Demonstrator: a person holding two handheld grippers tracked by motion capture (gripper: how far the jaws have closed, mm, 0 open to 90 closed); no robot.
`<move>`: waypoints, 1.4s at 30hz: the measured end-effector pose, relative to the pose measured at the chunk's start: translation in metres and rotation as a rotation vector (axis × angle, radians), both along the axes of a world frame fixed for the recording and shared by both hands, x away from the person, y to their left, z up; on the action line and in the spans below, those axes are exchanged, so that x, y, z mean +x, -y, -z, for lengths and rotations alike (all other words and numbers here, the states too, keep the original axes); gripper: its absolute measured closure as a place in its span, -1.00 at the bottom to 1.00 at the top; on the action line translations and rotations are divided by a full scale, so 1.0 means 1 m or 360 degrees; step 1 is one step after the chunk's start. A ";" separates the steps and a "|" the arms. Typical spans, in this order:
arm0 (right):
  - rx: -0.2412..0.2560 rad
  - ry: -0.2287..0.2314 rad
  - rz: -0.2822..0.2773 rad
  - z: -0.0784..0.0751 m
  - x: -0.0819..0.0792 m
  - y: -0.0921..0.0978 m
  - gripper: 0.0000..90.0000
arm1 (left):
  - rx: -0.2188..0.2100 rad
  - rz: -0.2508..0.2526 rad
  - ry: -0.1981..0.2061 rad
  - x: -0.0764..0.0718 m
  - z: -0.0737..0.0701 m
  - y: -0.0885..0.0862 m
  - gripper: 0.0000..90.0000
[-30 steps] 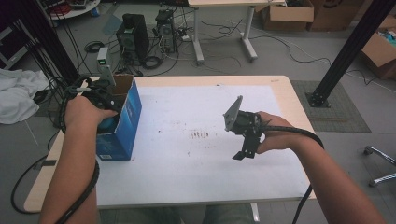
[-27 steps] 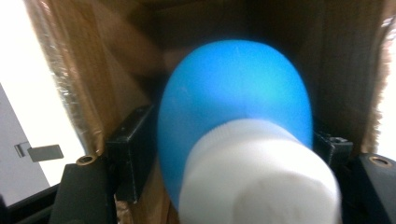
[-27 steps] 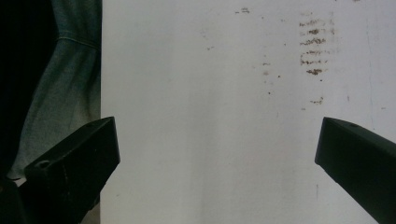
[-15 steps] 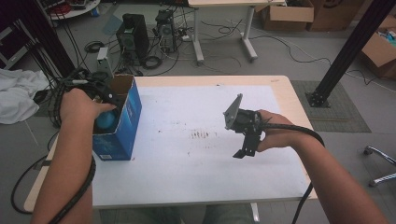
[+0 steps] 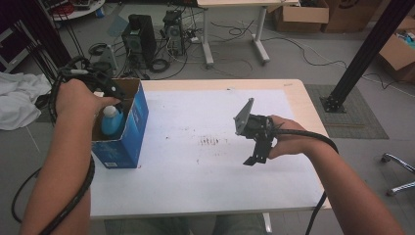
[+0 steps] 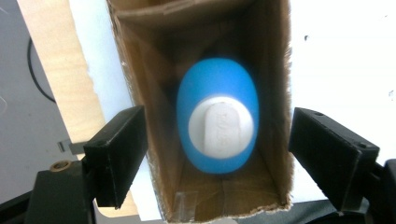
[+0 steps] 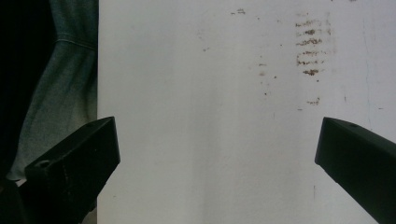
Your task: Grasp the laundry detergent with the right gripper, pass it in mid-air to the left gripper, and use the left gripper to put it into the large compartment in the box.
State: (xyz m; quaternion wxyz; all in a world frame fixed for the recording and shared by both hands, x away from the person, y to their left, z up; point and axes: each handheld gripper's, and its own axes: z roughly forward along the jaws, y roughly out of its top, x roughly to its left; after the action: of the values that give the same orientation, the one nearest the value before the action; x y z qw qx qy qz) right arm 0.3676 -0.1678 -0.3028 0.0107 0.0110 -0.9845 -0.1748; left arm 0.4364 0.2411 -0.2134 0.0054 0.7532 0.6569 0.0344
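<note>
- Blue bottle stands inside the cardboard box.
- Left claw hangs above it, jaws apart.
- Right claw hovers over the white surface, jaws apart.

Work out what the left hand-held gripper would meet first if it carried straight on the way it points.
Probably the white cap of the blue bottle standing in the open cardboard box; the left hand-held gripper looks straight down onto it, jaws open.
</note>
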 end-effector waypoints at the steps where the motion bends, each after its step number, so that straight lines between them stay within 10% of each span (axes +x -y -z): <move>1: 0.0002 0.0000 0.0000 0.000 0.000 0.000 -1.00 | 0.0001 0.0006 -0.0001 0.000 -0.003 0.001 -0.58; 22: -0.0005 -0.0009 0.0016 0.001 0.004 0.000 -1.00 | -0.0002 0.0134 0.0019 0.000 -0.039 0.011 -0.68; 42: -0.0025 -0.0018 0.0024 -0.002 0.007 -0.002 -1.00 | -0.0029 0.0486 -0.0011 0.002 -0.057 0.055 -0.95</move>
State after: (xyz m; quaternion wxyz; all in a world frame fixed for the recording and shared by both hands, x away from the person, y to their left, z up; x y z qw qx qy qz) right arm 0.3746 -0.1663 -0.3010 0.0149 0.0026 -0.9858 -0.1671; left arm 0.4382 0.1857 -0.1562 0.0152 0.8443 0.5351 0.0246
